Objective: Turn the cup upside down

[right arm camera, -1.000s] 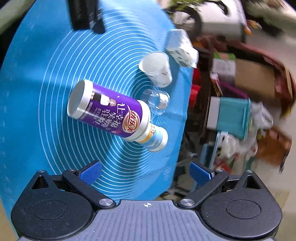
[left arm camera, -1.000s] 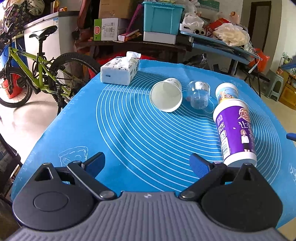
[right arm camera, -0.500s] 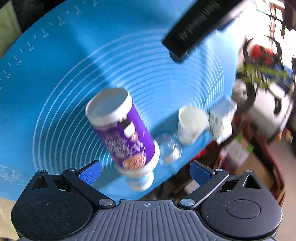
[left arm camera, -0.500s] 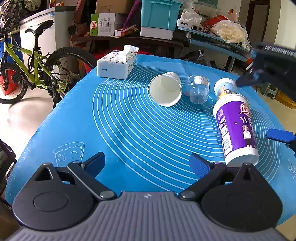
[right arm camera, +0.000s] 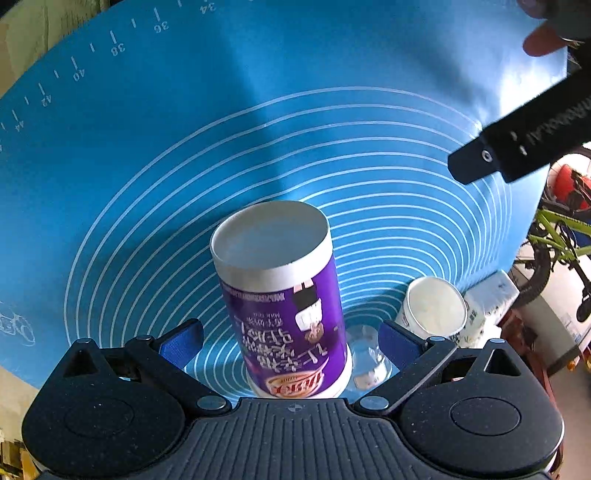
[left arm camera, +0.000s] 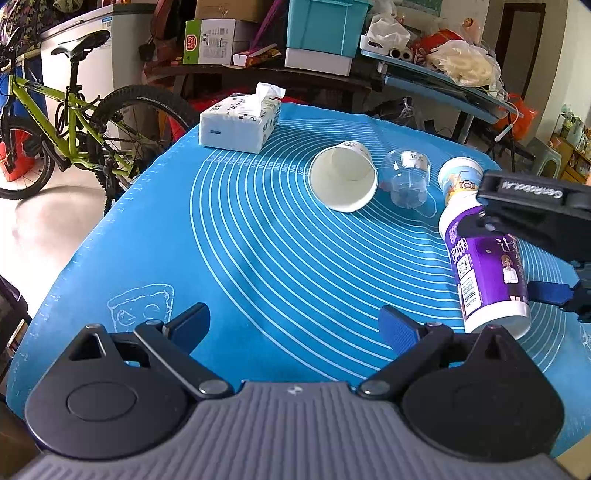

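Note:
A white paper cup (left arm camera: 343,179) lies on its side on the blue mat (left arm camera: 258,258), mouth toward me; it also shows in the right wrist view (right arm camera: 434,310). A clear plastic cup (left arm camera: 406,179) lies beside it, to its right. A purple bottle (left arm camera: 484,258) lies on the mat at the right. My right gripper (right arm camera: 291,341) is open, its fingers on either side of the purple bottle (right arm camera: 284,295) without touching it. In the left wrist view the right gripper's body hangs over the bottle. My left gripper (left arm camera: 295,321) is open and empty above the mat's near edge.
A tissue pack (left arm camera: 238,122) sits at the mat's far left corner. A green bicycle (left arm camera: 55,125) stands left of the table. Cluttered shelves with a teal bin (left arm camera: 325,33) and boxes stand behind. The mat's edges drop off at left and right.
My right gripper has swung round and come down over the purple bottle, which now sits between its open fingers. My left gripper has barely moved.

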Available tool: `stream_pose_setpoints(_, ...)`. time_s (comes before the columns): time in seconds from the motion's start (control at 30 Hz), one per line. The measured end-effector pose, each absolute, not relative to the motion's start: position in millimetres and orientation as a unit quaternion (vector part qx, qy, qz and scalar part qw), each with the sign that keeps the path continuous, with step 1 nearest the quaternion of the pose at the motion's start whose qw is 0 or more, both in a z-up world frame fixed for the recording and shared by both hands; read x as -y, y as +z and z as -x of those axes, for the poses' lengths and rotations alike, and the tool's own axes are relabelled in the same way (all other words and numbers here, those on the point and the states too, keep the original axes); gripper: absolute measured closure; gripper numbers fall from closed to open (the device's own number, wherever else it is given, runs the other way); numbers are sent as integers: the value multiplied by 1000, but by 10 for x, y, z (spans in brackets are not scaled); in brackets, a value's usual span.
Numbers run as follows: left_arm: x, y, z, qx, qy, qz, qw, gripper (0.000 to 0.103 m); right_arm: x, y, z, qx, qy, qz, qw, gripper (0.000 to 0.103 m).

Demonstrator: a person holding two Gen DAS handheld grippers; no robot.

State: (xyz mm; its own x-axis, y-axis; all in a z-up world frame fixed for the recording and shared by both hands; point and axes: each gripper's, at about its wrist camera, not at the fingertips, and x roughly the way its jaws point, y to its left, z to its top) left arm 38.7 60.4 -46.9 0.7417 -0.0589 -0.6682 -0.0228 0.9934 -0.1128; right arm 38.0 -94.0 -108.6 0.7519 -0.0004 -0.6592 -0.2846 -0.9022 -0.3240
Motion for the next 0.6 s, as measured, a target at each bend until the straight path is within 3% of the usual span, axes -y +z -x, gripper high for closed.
stream_pose_setpoints(0.4,-589,-471,-404,-361,-12,57,931,6,878,-1303,-482,-85,361,907,201,25)
stream_pose_setpoints(0.47,-593,-468,-412,-362,-10,59,930,6,880,-1280,-490,-92,363,904,207,37)
stream_pose_setpoints(0.6,-589,-460,-413,-363,-10,61,930,6,874,-1208,-524,-105,360,893,250,38)
